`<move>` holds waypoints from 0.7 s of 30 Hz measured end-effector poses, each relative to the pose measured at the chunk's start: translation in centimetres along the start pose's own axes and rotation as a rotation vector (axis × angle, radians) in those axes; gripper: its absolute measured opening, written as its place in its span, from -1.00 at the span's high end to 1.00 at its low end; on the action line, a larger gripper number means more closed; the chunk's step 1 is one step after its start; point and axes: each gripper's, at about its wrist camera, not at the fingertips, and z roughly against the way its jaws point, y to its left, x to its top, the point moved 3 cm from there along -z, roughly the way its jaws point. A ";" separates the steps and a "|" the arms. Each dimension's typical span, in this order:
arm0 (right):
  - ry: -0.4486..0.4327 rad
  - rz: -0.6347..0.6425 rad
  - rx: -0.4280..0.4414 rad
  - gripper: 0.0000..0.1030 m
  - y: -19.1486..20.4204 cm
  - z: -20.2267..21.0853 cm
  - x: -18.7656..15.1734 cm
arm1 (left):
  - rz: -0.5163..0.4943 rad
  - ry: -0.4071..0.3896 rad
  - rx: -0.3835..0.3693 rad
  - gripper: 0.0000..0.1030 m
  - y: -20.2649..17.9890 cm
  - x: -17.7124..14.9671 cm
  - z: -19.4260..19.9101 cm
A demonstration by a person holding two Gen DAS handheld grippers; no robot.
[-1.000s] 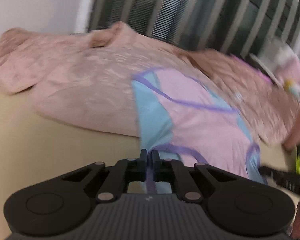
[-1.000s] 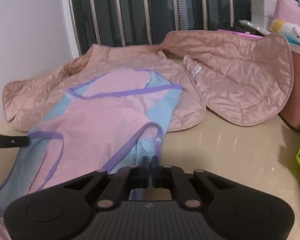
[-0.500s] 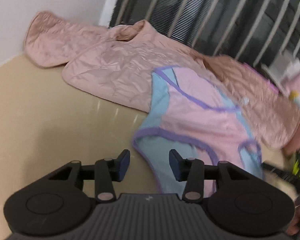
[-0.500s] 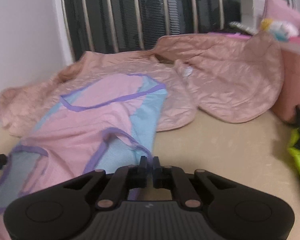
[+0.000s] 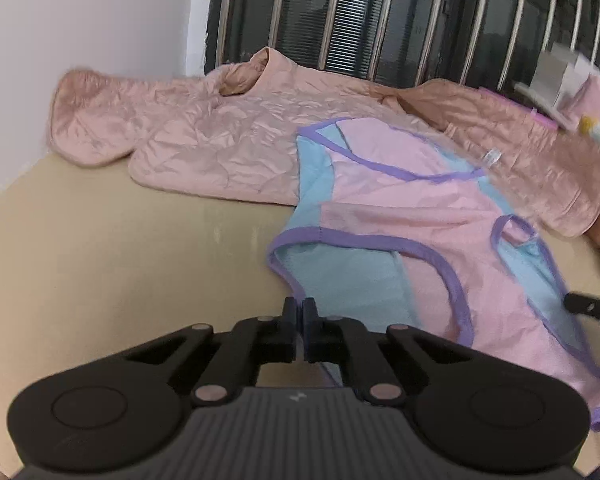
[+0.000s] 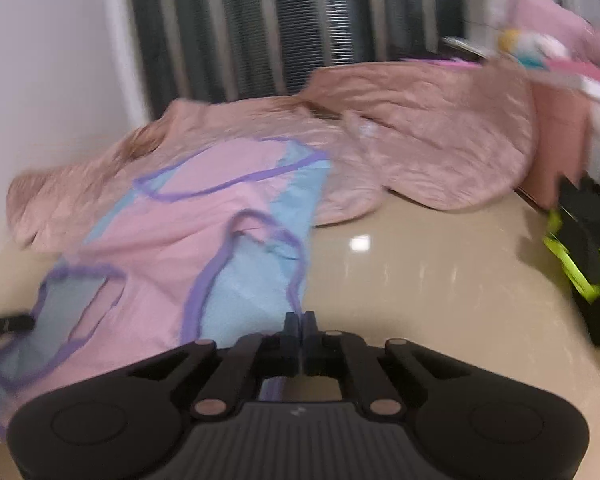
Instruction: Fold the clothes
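Observation:
A pink and blue sleeveless top (image 5: 412,216) with purple trim lies flat, its far end resting on a pink quilted jacket (image 5: 204,140). My left gripper (image 5: 299,312) is shut, and the top's purple hem runs straight into its fingertips at the near left edge. In the right wrist view, the top (image 6: 156,240) spreads to the left. My right gripper (image 6: 299,322) is shut on the purple trim of its near right edge. Each gripper's tip shows in the other's view, the right gripper (image 5: 592,308) and the left gripper (image 6: 4,326).
The clothes lie on a beige table (image 5: 100,260) against a white wall (image 5: 80,20) and a barred dark window (image 5: 400,12). A pink box (image 6: 560,152) with a plush toy (image 6: 528,46) stands at the right. A neon yellow and black object (image 6: 584,256) lies beside it.
My left gripper opened, shifted left along the hem, and shut again on the purple trim. My right gripper stayed shut on its edge and moved, drawing the top's near end toward me.

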 end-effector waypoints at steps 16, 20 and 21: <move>0.012 0.076 0.083 0.72 2.4 5.5 -4.0 | -0.171 -0.031 -0.164 0.40 -4.7 -2.7 4.2; 0.006 0.124 0.058 0.72 2.9 5.9 -4.5 | -0.163 0.028 -0.118 0.40 -3.9 -3.4 3.5; 0.005 0.136 0.057 0.72 3.0 6.1 -4.4 | -0.129 0.040 -0.118 0.40 -3.4 -3.3 3.6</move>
